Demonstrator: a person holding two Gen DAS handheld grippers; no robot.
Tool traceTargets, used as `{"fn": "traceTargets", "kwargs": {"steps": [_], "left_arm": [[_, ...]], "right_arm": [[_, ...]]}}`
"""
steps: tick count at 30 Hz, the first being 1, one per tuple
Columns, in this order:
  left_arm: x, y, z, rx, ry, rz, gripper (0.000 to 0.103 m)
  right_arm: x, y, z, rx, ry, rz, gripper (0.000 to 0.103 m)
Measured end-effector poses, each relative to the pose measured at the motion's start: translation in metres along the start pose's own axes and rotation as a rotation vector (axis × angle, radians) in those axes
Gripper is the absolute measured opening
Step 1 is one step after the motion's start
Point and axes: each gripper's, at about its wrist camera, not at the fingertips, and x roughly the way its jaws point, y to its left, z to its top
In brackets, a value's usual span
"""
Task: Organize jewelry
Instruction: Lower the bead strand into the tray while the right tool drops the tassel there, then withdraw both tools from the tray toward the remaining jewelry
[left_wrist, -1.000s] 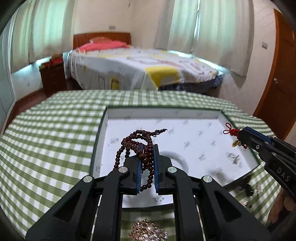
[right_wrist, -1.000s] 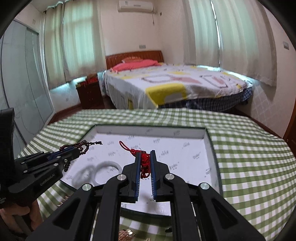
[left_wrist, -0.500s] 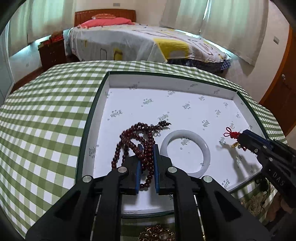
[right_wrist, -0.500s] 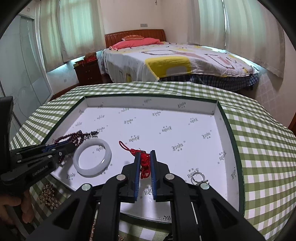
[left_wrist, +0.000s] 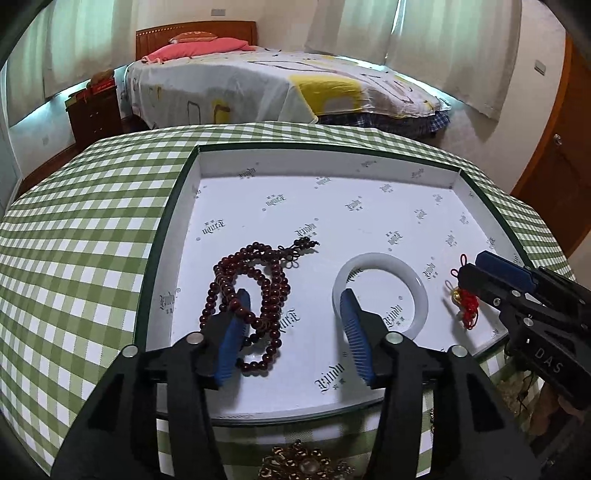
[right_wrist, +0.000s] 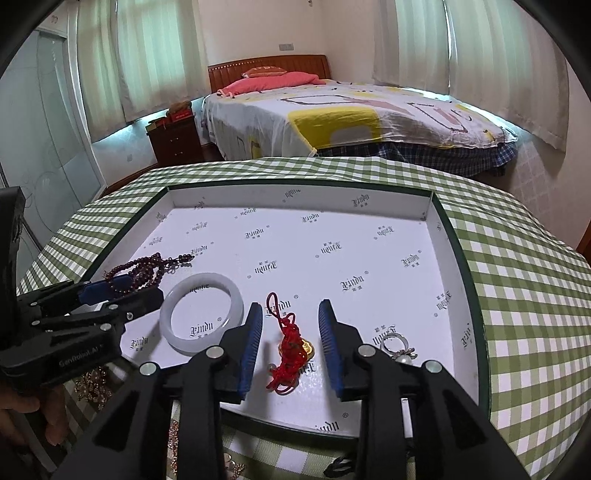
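Note:
A shallow tray (left_wrist: 162, 236) with a white printed floor and a dark green rim lies on the checked tablecloth. A dark red bead string (left_wrist: 255, 291) rests on the tray's left side. My left gripper (left_wrist: 295, 314) is low over it with its jaws opening; the beads lie loose by the left finger. A white bangle (left_wrist: 380, 291) lies by the right finger. In the right wrist view my right gripper (right_wrist: 290, 317) has its jaws opening, and a red knotted charm (right_wrist: 291, 343) with a gold piece lies free between them on the tray floor.
A silver ring with a pearl (right_wrist: 397, 345) lies in the tray beside the right finger. Gold-coloured jewelry (left_wrist: 306, 465) sits on the green checked cloth (left_wrist: 74, 258) in front of the tray. A person's hand (right_wrist: 22, 417) holds the left gripper. A bed stands behind the table.
Both grippers sank toward the tray and their jaws came apart. The bead string and the red charm were let go and now lie on the tray floor.

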Motion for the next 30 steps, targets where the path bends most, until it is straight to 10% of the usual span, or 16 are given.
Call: {"fn": "traceTargets", "kwargs": {"steps": [30], "left_arm": [[-0.103, -0.012, -0.03, 0.01, -0.187, 0.041, 0.08]], "right_arm": [[-0.085, 0.006, -0.034, 0.052, -0.1, -0.036, 0.044]]}}
